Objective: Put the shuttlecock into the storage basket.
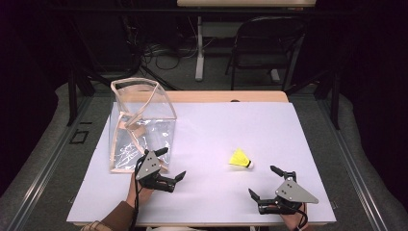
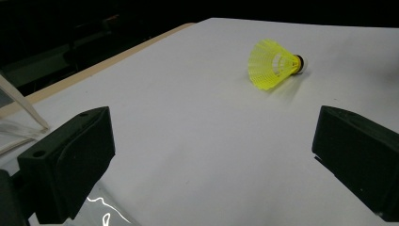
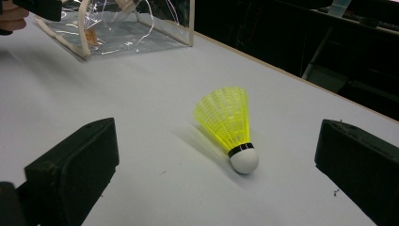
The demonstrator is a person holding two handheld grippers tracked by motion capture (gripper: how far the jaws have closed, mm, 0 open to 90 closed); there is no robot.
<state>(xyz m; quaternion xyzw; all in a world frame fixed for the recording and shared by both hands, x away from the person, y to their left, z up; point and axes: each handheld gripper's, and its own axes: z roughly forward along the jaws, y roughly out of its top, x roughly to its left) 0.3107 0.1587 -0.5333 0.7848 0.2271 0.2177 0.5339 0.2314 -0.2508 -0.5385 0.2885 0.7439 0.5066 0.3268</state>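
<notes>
A yellow shuttlecock [image 1: 240, 158] with a white cork tip lies on its side on the white table sheet [image 1: 211, 130], right of centre. My right gripper [image 1: 262, 182] stands open a short way in front of it; in the right gripper view the shuttlecock [image 3: 228, 125] lies between and beyond the two black jaws. My left gripper [image 1: 171, 163] is open beside the front corner of a clear plastic bag [image 1: 139, 122] with tan trim. From the left gripper view the shuttlecock [image 2: 274, 63] lies farther off, ahead of the open jaws.
The clear bag stands upright at the left back of the sheet, its mouth open upward. A wooden table edge [image 1: 226, 96] runs behind the sheet. Beyond it are a dark chair [image 1: 264, 43], a table leg and cables on the floor.
</notes>
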